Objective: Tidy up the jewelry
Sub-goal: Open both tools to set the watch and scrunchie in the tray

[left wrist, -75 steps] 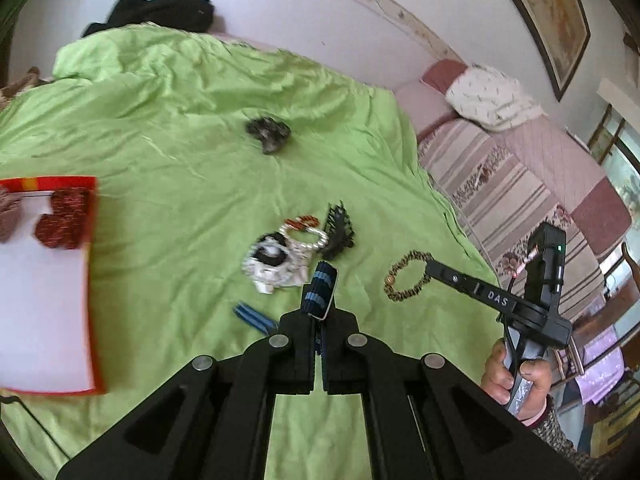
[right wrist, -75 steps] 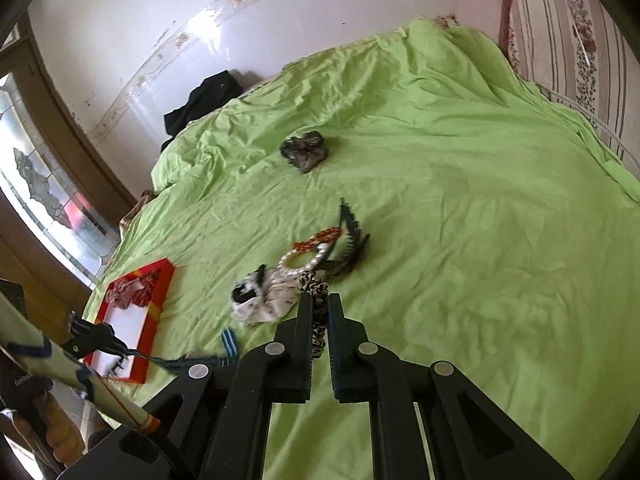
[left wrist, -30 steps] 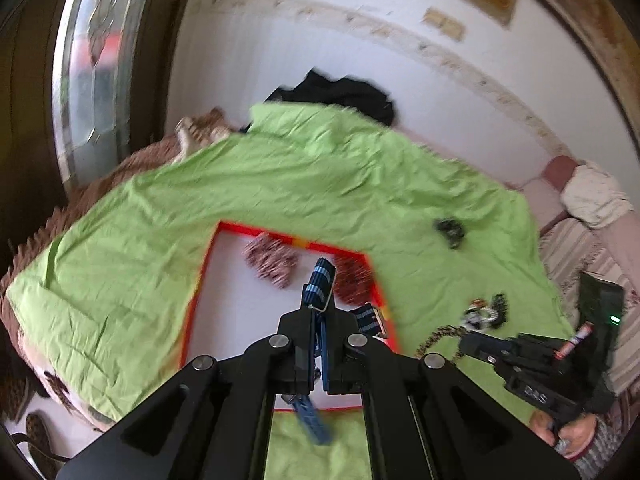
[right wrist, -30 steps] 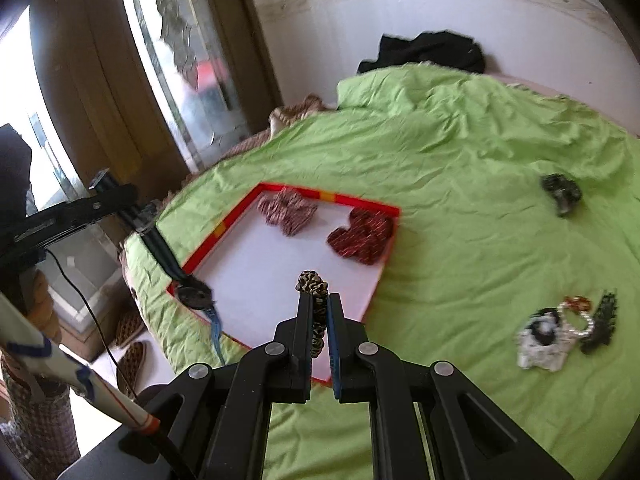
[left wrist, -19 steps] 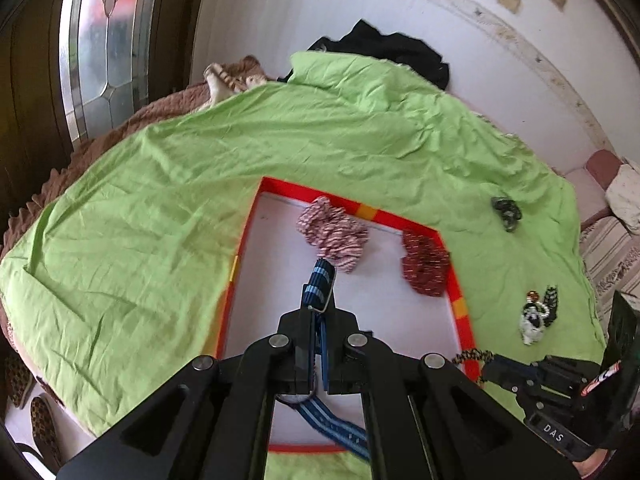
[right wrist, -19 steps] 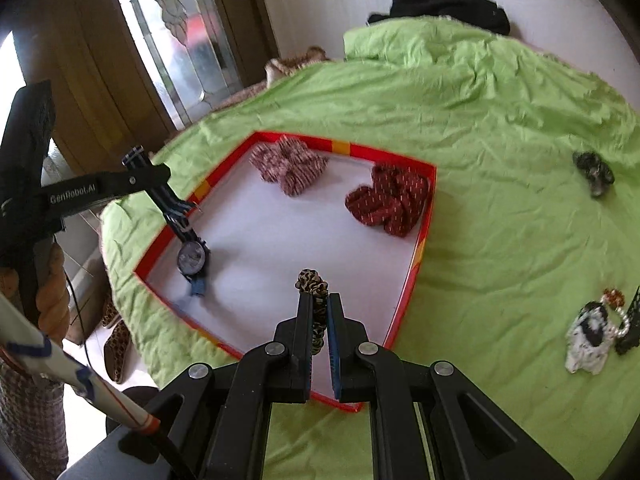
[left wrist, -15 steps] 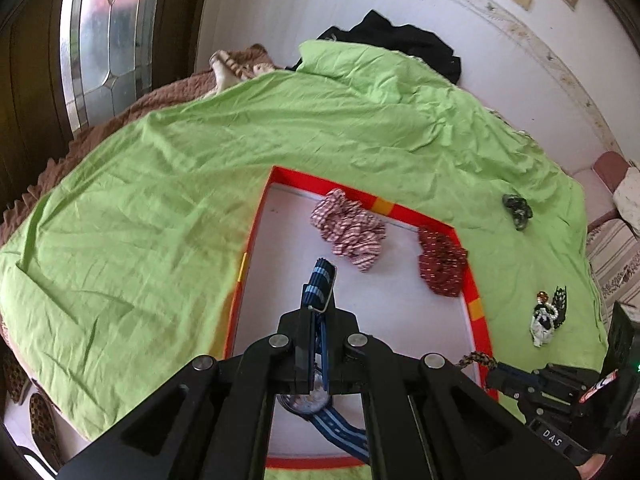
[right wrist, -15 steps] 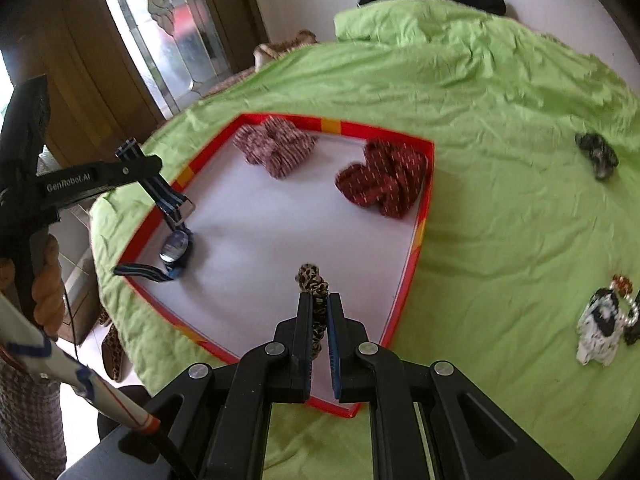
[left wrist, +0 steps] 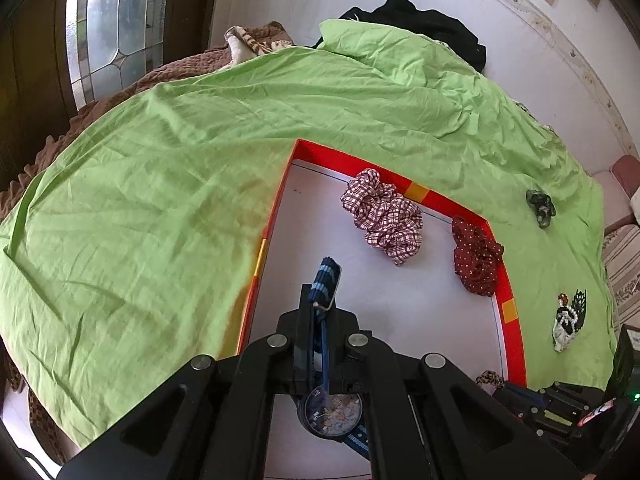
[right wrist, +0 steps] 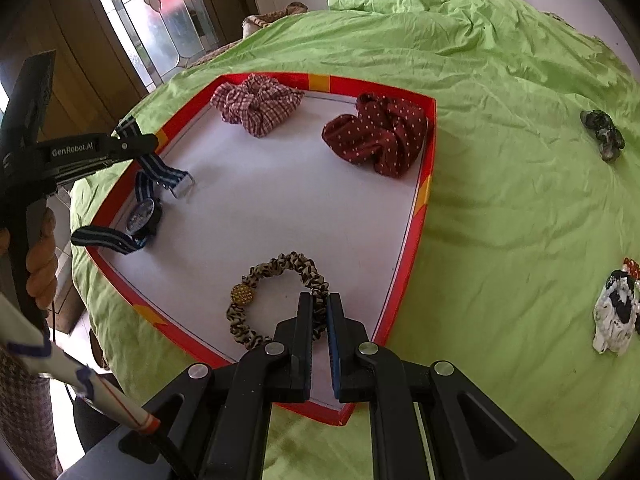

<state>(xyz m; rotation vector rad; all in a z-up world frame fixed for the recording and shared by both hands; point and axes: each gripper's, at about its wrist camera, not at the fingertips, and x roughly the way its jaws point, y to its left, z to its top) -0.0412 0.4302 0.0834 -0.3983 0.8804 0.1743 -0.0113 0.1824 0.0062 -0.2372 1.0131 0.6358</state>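
Note:
A red-rimmed tray (right wrist: 424, 188) with a white floor lies on the green bedspread. My right gripper (right wrist: 319, 304) is shut on a leopard-print hair band (right wrist: 280, 264) with a gold bead; the band's loop rests on the tray floor near the front corner. My left gripper (left wrist: 320, 316) is shut on the blue striped strap (left wrist: 326, 278) of a watch (left wrist: 331, 408). In the right wrist view the left gripper (right wrist: 148, 142) hangs over the tray's left edge and the watch (right wrist: 144, 212) lies on the floor there. A checked scrunchie (right wrist: 256, 104) and a red dotted scrunchie (right wrist: 376, 136) sit at the tray's far side.
To the right on the bedspread lie a dark scrunchie (right wrist: 602, 132) and a small pile (right wrist: 614, 312) with a black-and-white scrunchie and beads. A person's hand (right wrist: 40, 256) grips the left handle. The bed edge and a glass door lie to the left.
Both grippers carried their items from the pile over to the tray and sank. The watch and the leopard band now rest on the tray floor, each still held.

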